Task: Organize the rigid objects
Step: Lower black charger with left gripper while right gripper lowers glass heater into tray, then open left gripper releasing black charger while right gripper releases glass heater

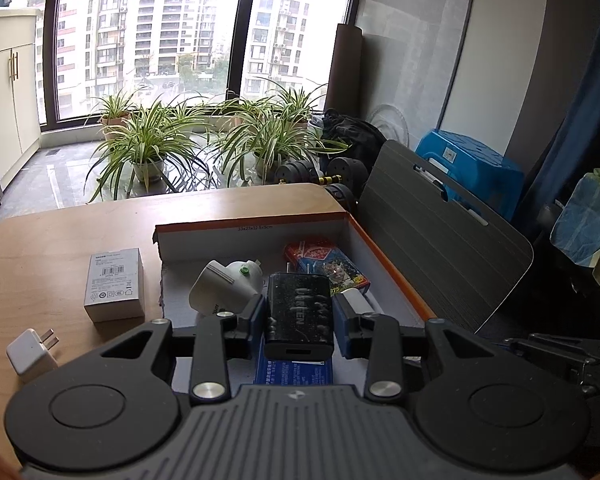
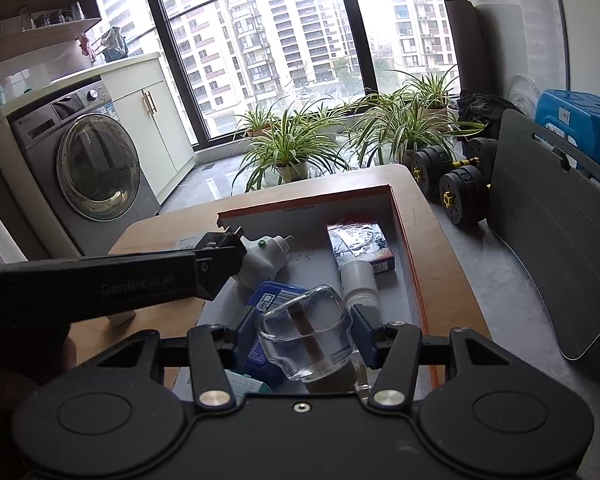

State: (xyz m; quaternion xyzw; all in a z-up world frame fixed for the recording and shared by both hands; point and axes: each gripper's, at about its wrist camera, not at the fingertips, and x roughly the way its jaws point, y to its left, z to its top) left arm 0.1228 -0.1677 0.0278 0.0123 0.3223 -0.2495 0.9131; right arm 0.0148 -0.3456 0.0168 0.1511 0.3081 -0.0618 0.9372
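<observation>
Left gripper: blue pads clamped on both long sides of a black power bank, matte, rectangular, rounded corners, pale lettering on top, port end facing the camera. It hangs over the near half of the shallow cardboard box, white inside, orange rim.

Right gripper: jaws set around a clear glass bottle, squat, rounded shoulders, a brown stick-like piece inside. Both pads appear to press its sides, so it is held, also over the box's near end.

Only the left view shows, outside the box on the wooden table: a small grey-white carton and a white plug charger with two prongs, nearer the camera.

Only the right view shows a white cylindrical piece lying whole in the box, and the left gripper's arm reaching in from the left.

Both views: white plug adapter with a green button, red-and-blue card pack at the far right wall, blue packet under the grippers.
</observation>
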